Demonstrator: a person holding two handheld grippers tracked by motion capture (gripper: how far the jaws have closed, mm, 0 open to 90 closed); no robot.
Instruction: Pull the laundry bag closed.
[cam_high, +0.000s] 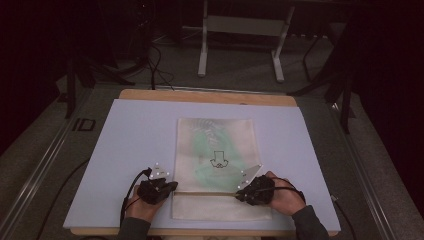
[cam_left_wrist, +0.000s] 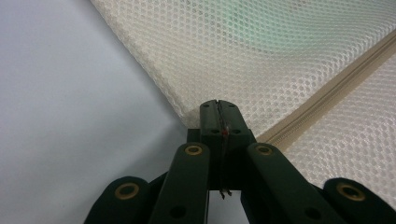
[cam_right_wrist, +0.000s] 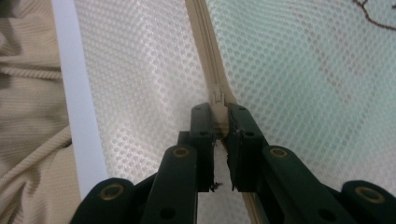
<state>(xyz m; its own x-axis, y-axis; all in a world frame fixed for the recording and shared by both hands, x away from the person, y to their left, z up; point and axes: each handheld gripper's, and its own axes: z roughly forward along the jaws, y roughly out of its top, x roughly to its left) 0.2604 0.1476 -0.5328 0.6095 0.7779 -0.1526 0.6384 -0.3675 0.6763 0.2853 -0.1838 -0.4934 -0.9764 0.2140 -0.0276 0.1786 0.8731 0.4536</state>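
Lying flat on the pale blue sheet (cam_high: 130, 140) that covers the table (cam_high: 150, 94), the cream mesh bag (cam_high: 215, 150) sits near the person's edge, its long sides running away from the person, with something green showing through the netting and a small black drawing on its middle; a beige zipper (cam_high: 205, 193) crosses the bag from side to side close to its near end. At the zipper's left end the left tool (cam_high: 172, 186) meets the bag's left edge, and in the left gripper view its jaws are clenched tight together right on the corner of the mesh (cam_left_wrist: 261, 60) where the zipper tape (cam_left_wrist: 327, 102) ends, pinching the bag's edge. At the zipper's right stretch the right tool (cam_high: 239, 195) rests on the bag, and the right gripper view shows its jaws closed on the zipper slider (cam_right_wrist: 217, 100), whose pale tab pokes out just beyond the tips, with the zipper tape (cam_right_wrist: 205, 42) running straight ahead. Both hands lie on the sheet, the left hand (cam_high: 145, 200) just off the bag, the right hand (cam_high: 282, 195) beside its right edge. Beyond the table's far edge a white frame stand (cam_high: 240, 30) is on the grey floor
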